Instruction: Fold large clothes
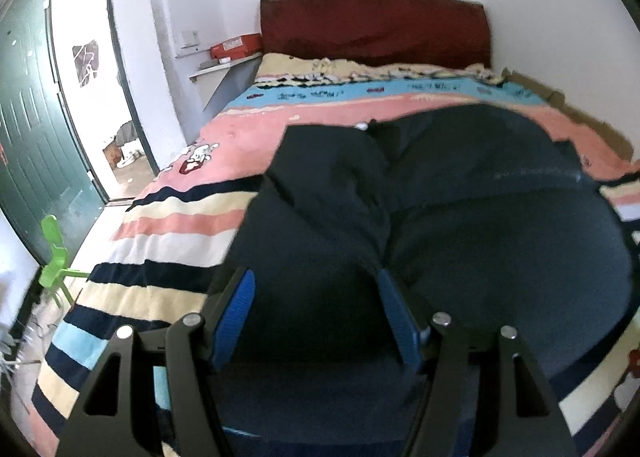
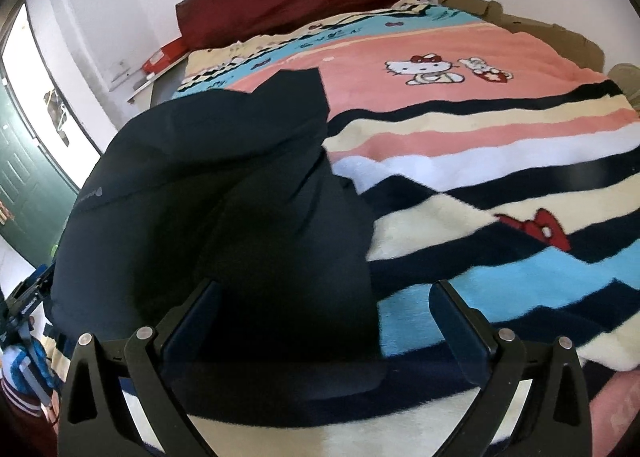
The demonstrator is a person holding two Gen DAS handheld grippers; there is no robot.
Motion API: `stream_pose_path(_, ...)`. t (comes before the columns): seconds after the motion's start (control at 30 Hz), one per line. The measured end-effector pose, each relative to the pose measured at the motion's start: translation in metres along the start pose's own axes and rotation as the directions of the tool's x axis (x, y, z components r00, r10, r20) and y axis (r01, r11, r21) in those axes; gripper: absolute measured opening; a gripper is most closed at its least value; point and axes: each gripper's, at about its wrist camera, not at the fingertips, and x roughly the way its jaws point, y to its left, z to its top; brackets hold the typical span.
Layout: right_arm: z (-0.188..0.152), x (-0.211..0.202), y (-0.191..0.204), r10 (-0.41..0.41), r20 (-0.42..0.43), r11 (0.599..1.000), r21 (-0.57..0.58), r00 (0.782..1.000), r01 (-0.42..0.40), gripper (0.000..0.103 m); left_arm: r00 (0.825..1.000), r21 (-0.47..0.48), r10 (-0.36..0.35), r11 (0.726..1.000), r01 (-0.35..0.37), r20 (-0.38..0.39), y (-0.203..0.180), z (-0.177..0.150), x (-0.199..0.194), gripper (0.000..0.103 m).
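Observation:
A large dark navy garment (image 1: pixel 460 217) lies spread on the striped blanket (image 1: pixel 168 225) of the bed, with folds near its middle. My left gripper (image 1: pixel 316 281) is open, its blue-padded fingers (image 1: pixel 240 313) hovering over the garment's near left part. In the right wrist view the same garment (image 2: pixel 224 193) covers the left half of the bed, its right edge lying on the blanket (image 2: pixel 480 161). My right gripper (image 2: pixel 326 289) is open wide, its left finger over the garment's near right corner and its right finger over the blanket. Neither gripper holds cloth.
A dark red headboard (image 1: pixel 372 25) stands against the white wall. A shelf with a red box (image 1: pixel 236 47) is left of the bed. A green door (image 1: pixel 32 137) and a green chair (image 1: pixel 56 253) are at far left. Cardboard (image 2: pixel 520 21) lines the bed's far right side.

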Motion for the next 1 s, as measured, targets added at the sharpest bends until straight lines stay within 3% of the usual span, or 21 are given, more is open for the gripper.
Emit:
stream_pose_path(0.13,0.006,-0.009,-0.006,-0.013,0.019,1.0,-0.001,1.0,0.013,0.102,0.999,-0.073,-0.032,0.997,0.033,0.023,0.035,0.009,-0.012,0.063)
stream_pose_path(0.27,0.016,-0.012,-0.008,-0.015,0.031,1.0,-0.013,0.999,0.016,0.102,0.997,-0.131,-0.073,0.989,0.071,-0.01,0.072,0.02,-0.008,0.063)
stream_pose_path(0.4,0.026,-0.006,-0.006,0.007,0.023,1.0,-0.018,1.0,-0.006,0.102,0.976,-0.185,-0.203,0.965,0.185,-0.079,0.093,0.027,0.015,0.063)
stream_pose_path(0.53,0.039,0.014,0.001,0.062,-0.026,0.998,-0.02,0.998,-0.062,0.102,0.922,-0.237,-0.347,0.923,0.303,-0.172,0.098,0.033,0.052,0.063)
stream_pose_path(0.63,0.049,0.033,0.002,0.099,-0.072,0.995,-0.005,0.993,-0.099,0.102,0.857,-0.301,-0.455,0.875,0.38,-0.242,0.096,0.035,0.086,0.063)
stream_pose_path(0.7,0.055,0.048,-0.002,0.135,-0.11,0.991,0.027,0.985,-0.133,0.102,0.83,-0.331,-0.484,0.859,0.39,-0.279,0.096,0.035,0.109,0.063)
stream_pose_path(0.73,0.059,0.06,-0.006,0.153,-0.141,0.988,0.056,0.978,-0.147,0.102,0.811,-0.348,-0.506,0.847,0.402,-0.294,0.098,0.033,0.121,0.069)
stream_pose_path(0.77,0.061,0.069,-0.009,0.171,-0.149,0.984,0.07,0.974,-0.162,0.102,0.803,-0.363,-0.514,0.841,0.402,-0.301,0.099,0.031,0.129,0.078)
stream_pose_path(0.9,0.063,0.109,-0.027,0.252,-0.247,0.961,0.18,0.936,-0.211,0.102,0.755,-0.401,-0.571,0.805,0.438,-0.321,0.1,0.021,0.15,0.087)
stream_pose_path(1.0,0.06,0.13,-0.034,0.321,-0.296,0.935,0.248,0.9,-0.253,0.102,0.71,-0.449,-0.632,0.756,0.476,-0.312,0.104,0.014,0.162,0.092)
